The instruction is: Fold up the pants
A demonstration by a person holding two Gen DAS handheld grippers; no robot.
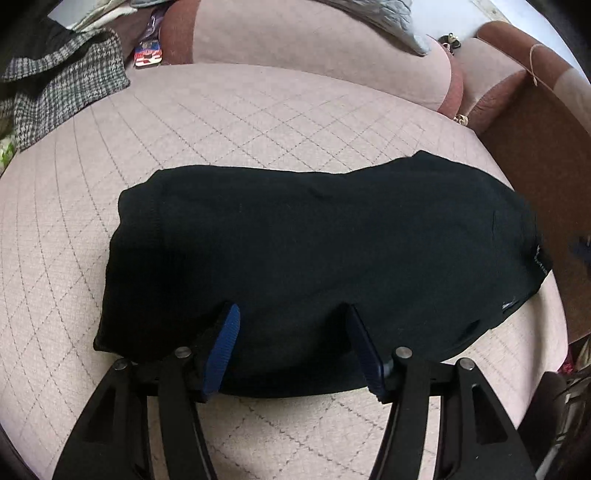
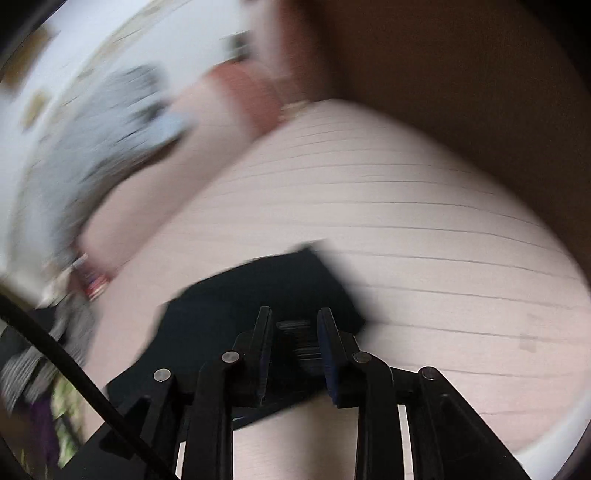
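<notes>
The black pants [image 1: 314, 258] lie folded into a compact bundle on the pink quilted sofa seat [image 1: 258, 122]. My left gripper [image 1: 291, 317] is open, its blue-padded fingers [image 1: 223, 347] spread over the near edge of the bundle, nothing between them. The right wrist view is motion-blurred. There my right gripper [image 2: 293, 317] is above the pants [image 2: 240, 314], its fingers partly apart with a gap between them and no cloth seen clamped.
A checked grey garment [image 1: 62, 92] lies at the seat's far left. Sofa back cushions [image 1: 295, 40] and a grey pillow [image 1: 388, 22] stand behind. A brown cardboard box [image 1: 543, 177] stands at the right edge of the seat.
</notes>
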